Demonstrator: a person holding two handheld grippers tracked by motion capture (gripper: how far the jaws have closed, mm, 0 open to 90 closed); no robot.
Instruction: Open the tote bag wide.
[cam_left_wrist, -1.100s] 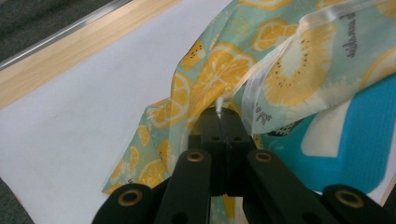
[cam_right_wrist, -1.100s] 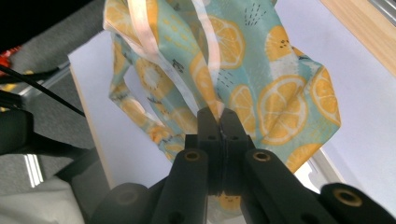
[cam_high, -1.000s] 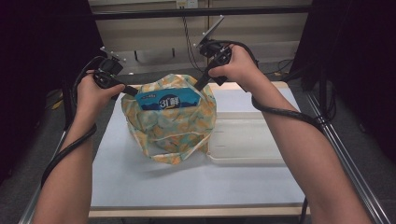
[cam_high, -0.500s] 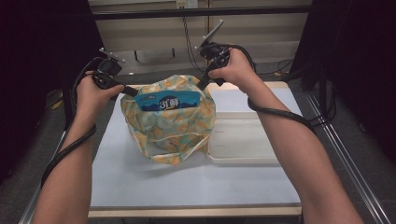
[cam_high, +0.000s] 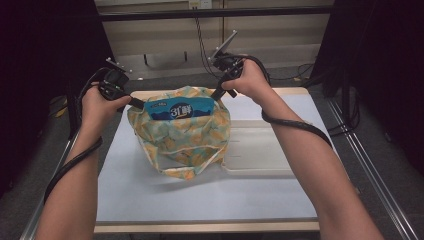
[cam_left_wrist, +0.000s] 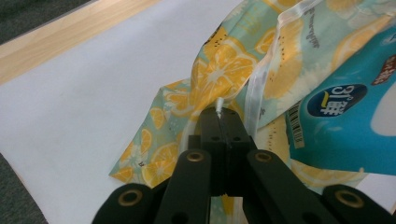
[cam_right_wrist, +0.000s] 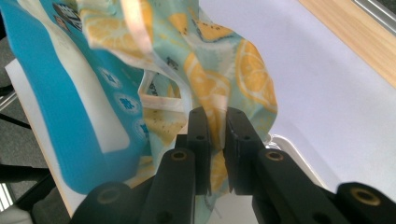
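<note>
Near the table's far edge, both grippers pinched the crinkled lemon-print bag's thin rim: the left gripper clenched tight, the right gripper just easing apart around the fabric, and a glossy blue packet stood inside.

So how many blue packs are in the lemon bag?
1 that I can see. The blue pack stands upright in the open top of the lemon bag, near the far side of the table. More could be hidden deeper inside the bag.
</note>
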